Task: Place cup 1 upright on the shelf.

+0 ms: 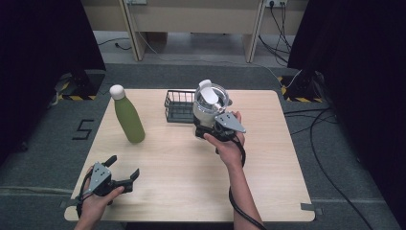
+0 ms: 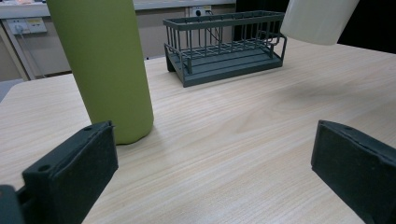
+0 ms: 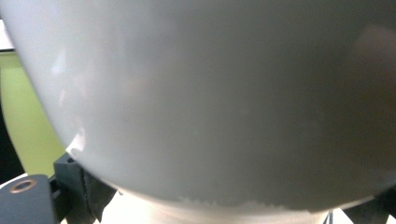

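Note:
A white tumbler (image 1: 208,103) with a clear lid hangs tilted above the table, just right of the wire basket, and my right gripper (image 1: 208,128) is shut on its lower body. Up close, the tumbler's white wall (image 3: 210,93) spans the right gripper view, with one black pad (image 3: 74,184) against it at the lower left. The left gripper view shows the tumbler's base (image 2: 317,18) in the air, casting a shadow on the wood. My left gripper (image 1: 124,166) rests open near the front left corner, with nothing between its jaws (image 2: 215,172).
A green bottle (image 1: 129,120) with a white cap stands upright at the left, close ahead of the left gripper (image 2: 105,70). A dark wire basket (image 1: 178,106) sits empty at the back middle (image 2: 224,46). The wooden table (image 1: 268,182) has bare room at the front and right.

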`<state>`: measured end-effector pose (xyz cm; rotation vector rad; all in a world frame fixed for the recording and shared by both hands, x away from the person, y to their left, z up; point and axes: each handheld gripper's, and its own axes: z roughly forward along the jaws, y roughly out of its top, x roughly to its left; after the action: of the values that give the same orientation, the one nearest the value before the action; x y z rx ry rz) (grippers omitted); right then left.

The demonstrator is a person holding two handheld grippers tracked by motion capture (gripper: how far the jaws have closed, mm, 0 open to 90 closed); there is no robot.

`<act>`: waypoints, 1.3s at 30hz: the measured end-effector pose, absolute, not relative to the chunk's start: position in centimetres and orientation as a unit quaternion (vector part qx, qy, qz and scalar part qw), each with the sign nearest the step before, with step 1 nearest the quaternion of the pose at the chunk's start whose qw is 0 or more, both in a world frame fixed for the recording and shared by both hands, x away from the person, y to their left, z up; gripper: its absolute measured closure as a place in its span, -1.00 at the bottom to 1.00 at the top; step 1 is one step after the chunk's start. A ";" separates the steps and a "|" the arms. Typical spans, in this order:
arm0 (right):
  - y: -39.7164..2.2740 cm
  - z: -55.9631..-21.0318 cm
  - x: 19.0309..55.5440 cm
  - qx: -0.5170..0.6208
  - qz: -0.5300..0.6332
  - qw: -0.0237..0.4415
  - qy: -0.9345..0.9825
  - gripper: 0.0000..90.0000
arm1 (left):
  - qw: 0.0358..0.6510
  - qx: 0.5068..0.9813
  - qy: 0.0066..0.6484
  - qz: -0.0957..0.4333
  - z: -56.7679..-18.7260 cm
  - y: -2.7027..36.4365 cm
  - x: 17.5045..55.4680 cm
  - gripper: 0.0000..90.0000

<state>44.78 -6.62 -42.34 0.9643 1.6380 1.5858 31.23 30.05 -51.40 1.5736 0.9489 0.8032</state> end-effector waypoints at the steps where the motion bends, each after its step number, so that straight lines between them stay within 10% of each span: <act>1: -6.7 -42.3 44.9 0.369 0.605 0.328 0.625 -0.79 | 0.538 0.661 0.399 0.337 -51.4 30.0 31.2 -1.00; 39: -7.6 -40.2 47.8 0.378 0.587 0.356 0.621 -0.79 | 0.538 0.660 0.401 0.337 -51.4 30.1 31.3 -1.00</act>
<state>47.85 -7.57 -40.22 0.9768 1.6034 1.5156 31.29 30.08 -51.41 1.5714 0.9548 0.8006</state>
